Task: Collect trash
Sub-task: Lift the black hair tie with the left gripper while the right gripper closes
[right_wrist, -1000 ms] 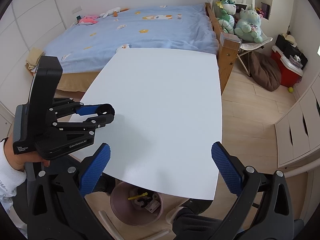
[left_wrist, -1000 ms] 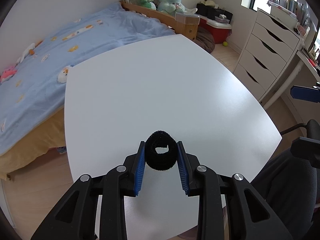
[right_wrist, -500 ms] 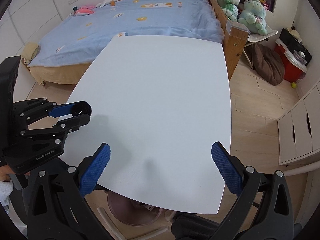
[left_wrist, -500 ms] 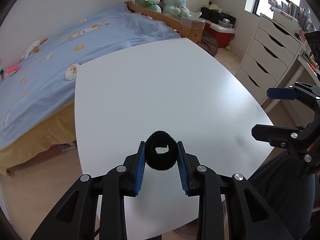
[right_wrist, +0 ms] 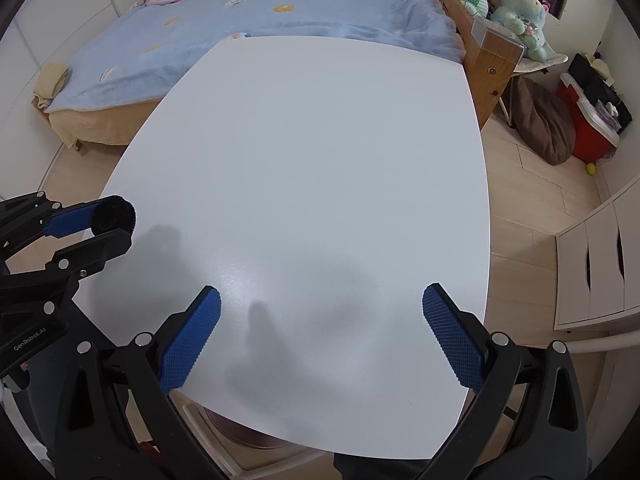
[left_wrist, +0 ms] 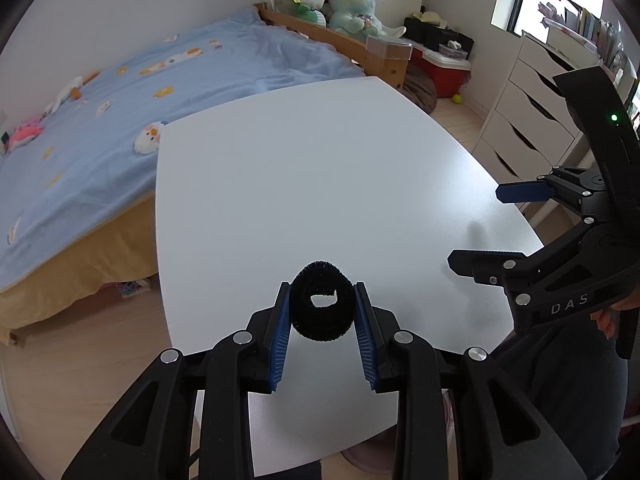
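Note:
My left gripper [left_wrist: 322, 300] is shut on a black fuzzy ring [left_wrist: 322, 300], held a little above the near part of the white table [left_wrist: 312, 184]. The same ring [right_wrist: 114, 215] shows in the right wrist view at the left edge, clamped between the blue pads. My right gripper [right_wrist: 320, 308] hangs wide open over the table's near edge with nothing between its fingers; from the left wrist view it appears as the right gripper [left_wrist: 500, 228] at the right side. A pinkish trash bin [right_wrist: 248, 436] peeks out beneath the near table edge.
A bed with a blue blanket [left_wrist: 120, 92] stands beyond and left of the table [right_wrist: 304, 168]. A wooden bed frame [right_wrist: 492, 64] with plush toys [left_wrist: 332, 4], a brown cushion [right_wrist: 540, 120], a red box [right_wrist: 588, 136] and white drawers [left_wrist: 528, 104] stand to the right.
The right gripper came down and forward over the table, hiding most of the bin, and has entered the left wrist view at the right. The left gripper keeps its hold on the ring.

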The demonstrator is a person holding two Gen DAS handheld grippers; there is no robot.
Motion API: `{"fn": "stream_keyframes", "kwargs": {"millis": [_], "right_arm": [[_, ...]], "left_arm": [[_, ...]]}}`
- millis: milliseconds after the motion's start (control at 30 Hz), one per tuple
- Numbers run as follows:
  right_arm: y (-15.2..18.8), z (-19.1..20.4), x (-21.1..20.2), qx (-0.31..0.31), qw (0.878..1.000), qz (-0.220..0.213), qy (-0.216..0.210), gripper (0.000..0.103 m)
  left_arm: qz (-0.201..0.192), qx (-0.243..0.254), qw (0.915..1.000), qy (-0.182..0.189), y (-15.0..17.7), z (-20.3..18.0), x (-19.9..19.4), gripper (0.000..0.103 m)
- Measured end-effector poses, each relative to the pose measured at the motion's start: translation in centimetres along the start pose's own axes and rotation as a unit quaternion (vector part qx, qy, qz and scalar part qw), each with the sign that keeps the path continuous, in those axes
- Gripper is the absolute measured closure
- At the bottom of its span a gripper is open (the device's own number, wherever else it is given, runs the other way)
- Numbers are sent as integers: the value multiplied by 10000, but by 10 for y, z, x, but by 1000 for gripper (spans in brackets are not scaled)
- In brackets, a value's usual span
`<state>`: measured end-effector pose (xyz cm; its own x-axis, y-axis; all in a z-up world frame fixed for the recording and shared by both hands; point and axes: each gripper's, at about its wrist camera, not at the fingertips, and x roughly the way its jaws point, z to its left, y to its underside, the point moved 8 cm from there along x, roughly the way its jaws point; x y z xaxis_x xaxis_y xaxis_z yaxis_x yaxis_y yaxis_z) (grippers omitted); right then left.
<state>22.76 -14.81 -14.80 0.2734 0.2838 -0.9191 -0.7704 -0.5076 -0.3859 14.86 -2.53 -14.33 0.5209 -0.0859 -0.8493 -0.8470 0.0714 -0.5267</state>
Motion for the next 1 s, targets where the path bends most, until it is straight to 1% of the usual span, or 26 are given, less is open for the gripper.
{"fn": "stream_keyframes", "kwargs": {"millis": [33, 100, 167, 233, 267, 300, 333, 367, 400, 467, 533, 633, 833, 1000], "right_arm": [[0, 0, 2, -11, 10000, 18, 0, 4], [1, 1, 5, -16, 10000, 53, -19, 9], [1, 1, 9, -29, 9999, 108, -6, 17], [1, 1, 12, -29, 9999, 141, -33, 22], [1, 2, 13, -40, 9999, 159, -43, 27], [1, 1, 14, -61, 9999, 146, -13, 29], [0, 1, 13, -88, 9999, 129, 13, 34], [-1, 1, 13, -100, 9999, 117, 31, 44], [-3, 1, 12, -118, 9999, 102, 39, 50], [-3, 2, 10, -191, 9997, 103, 82, 82], [-2, 2, 8, -245, 9996, 97, 97, 96], [-2, 4, 4, -221, 9998, 9, -2, 103], [0, 7, -4, -151, 9996, -107, -206, 103], [-1, 10, -11, -157, 9994, -184, -252, 103]], "left_arm": [[-4, -4, 10000, -4, 1, 0, 0, 73], [-5, -13, 10000, 5, 2, 0, 0, 73], [1, -14, 10000, 6, 2, 0, 0, 73], [4, -17, 10000, 10, 3, 0, 0, 73], [6, -17, 10000, 10, 3, 0, 0, 73], [7, -18, 10000, 13, 4, 0, 0, 73], [8, -19, 10000, 15, 4, 0, 0, 73], [7, -19, 10000, 17, 4, 0, 0, 73], [4, -18, 10000, 12, 4, 0, 0, 73], [1, -17, 10000, 20, 4, 0, -1, 73], [-2, -14, 10000, 25, 4, 0, 0, 73], [-12, -2, 10000, 42, 5, -2, 0, 73], [-27, 9, 10000, 78, 4, -6, 0, 73], [-58, 26, 9999, 102, 3, -10, -2, 73]]}}
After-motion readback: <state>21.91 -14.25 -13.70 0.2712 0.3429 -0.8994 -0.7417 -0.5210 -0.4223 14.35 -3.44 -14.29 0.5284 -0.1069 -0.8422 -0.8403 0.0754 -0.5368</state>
